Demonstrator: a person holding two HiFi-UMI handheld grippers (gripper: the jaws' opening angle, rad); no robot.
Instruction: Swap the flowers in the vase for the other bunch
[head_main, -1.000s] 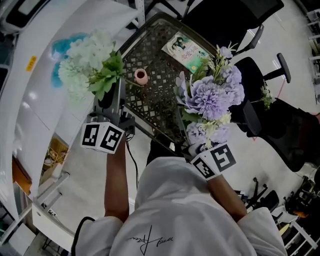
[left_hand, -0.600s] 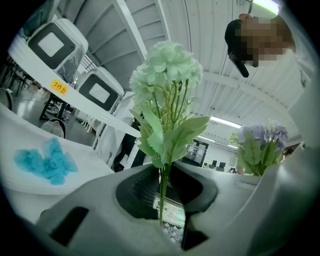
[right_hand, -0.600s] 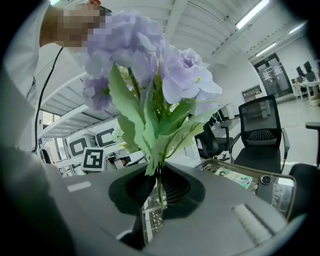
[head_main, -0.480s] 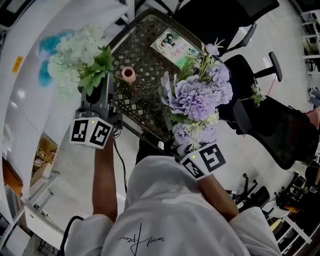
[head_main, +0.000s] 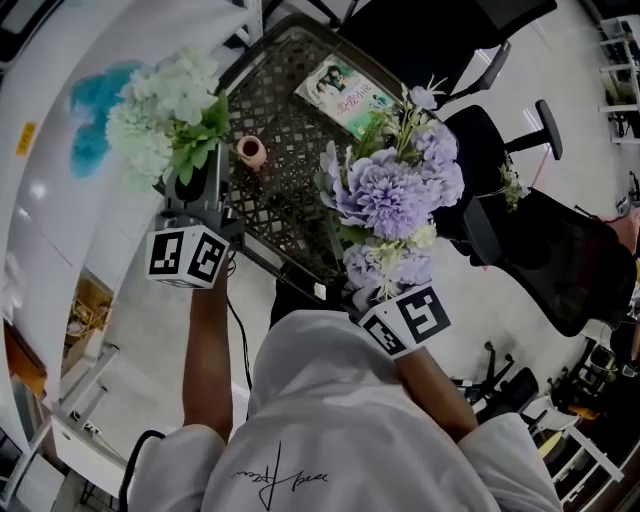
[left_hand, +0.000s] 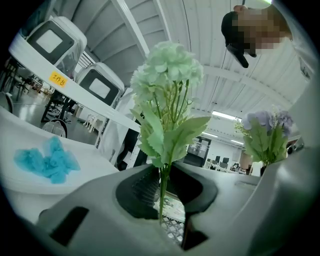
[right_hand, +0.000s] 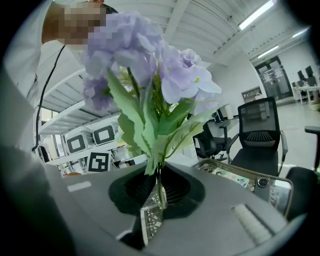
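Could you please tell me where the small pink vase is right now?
In the head view, the small pink vase stands on the lattice table near its left edge, just right of the white bunch held by the left gripper.

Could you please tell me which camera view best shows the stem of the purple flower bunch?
The right gripper view: the purple flower bunch has its stem pinched between the jaws of the right gripper. The head view shows only blooms from above, stem hidden; the left gripper view shows the bunch small at its right edge.
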